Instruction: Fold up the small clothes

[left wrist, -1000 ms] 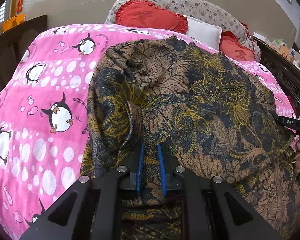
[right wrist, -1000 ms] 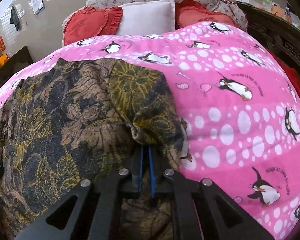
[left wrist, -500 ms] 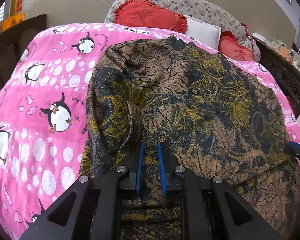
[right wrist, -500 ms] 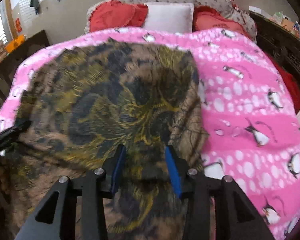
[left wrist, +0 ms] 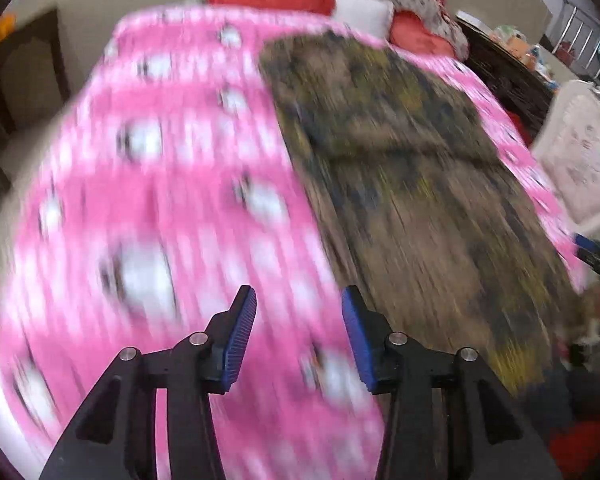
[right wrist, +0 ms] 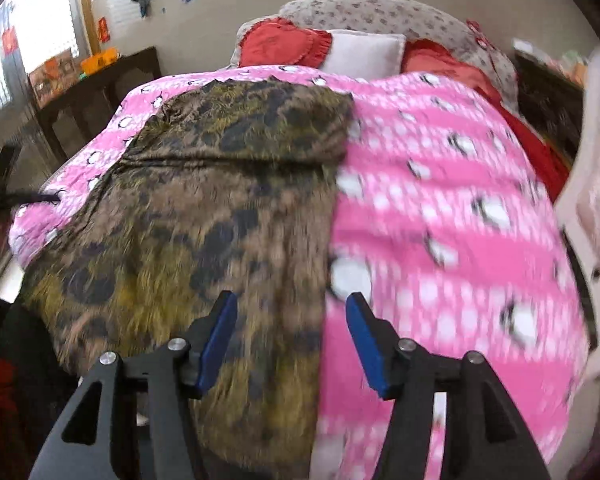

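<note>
A brown, black and yellow floral garment (left wrist: 412, 184) lies spread flat on the pink penguin blanket (left wrist: 172, 184), with a fold line across its far part. It also shows in the right wrist view (right wrist: 204, 216). My left gripper (left wrist: 298, 328) is open and empty above the blanket, just left of the garment's left edge. My right gripper (right wrist: 290, 332) is open and empty above the garment's right edge near the bed's front. Both views are blurred by motion.
Red, white and floral pillows (right wrist: 360, 44) lie at the head of the bed. A dark wooden table (right wrist: 100, 84) stands to the left, dark carved furniture (left wrist: 504, 80) to the right. A white object (left wrist: 580, 160) stands at the right bedside.
Both grippers have let go of the garment and opened; the right opened first, then the left. Both have pulled back from the cloth, which now lies flat on the blanket.
</note>
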`<state>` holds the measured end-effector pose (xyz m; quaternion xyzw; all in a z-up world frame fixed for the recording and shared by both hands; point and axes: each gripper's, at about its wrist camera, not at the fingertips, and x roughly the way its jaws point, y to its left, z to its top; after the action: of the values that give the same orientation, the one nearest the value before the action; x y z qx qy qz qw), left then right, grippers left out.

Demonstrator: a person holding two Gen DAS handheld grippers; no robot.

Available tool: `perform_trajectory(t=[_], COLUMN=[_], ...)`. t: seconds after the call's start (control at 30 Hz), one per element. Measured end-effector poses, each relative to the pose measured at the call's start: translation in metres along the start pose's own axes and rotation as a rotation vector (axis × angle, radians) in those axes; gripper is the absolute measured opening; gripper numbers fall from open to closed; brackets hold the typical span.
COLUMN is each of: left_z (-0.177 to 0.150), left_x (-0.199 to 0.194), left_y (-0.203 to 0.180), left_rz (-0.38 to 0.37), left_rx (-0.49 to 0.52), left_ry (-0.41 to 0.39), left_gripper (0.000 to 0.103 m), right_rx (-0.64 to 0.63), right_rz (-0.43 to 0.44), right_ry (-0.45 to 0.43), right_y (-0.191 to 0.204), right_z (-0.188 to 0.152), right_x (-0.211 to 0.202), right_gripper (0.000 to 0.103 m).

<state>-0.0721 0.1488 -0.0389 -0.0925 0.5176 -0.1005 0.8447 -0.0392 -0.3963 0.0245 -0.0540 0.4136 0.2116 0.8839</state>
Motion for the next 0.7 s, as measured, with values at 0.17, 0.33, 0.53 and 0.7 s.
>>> perform_trajectory(t=[0.17, 0.33, 0.53, 0.7], left_z=[-0.062, -0.074, -0.058, -0.058], left_x=[-0.01, -0.009, 0.018, 0.012], left_y=[-0.025, -0.029, -0.04, -0.046], left_rz=[-0.149, -0.315, -0.439, -0.398], left_rx=[0.009, -0.044, -0.013, 0.011], left_ry=[0.027, 0.037, 0.071, 0.044], left_gripper=[0.025, 0.025, 0.026, 0.025], right_rx=[0.143, 0.16, 0.158, 0.16], right_rz=[0.027, 0.036, 0.031, 0.05], right_ry=[-0.047, -0.084, -0.084, -0.048], right_y=[-0.02, -0.02, -0.021, -0.024], right_z=[-0.037, -0.05, -0.06, -0.074], right_x=[-0.009, -0.022, -0.03, -0.03], right_gripper=[0.06, 0.06, 0.06, 0.06])
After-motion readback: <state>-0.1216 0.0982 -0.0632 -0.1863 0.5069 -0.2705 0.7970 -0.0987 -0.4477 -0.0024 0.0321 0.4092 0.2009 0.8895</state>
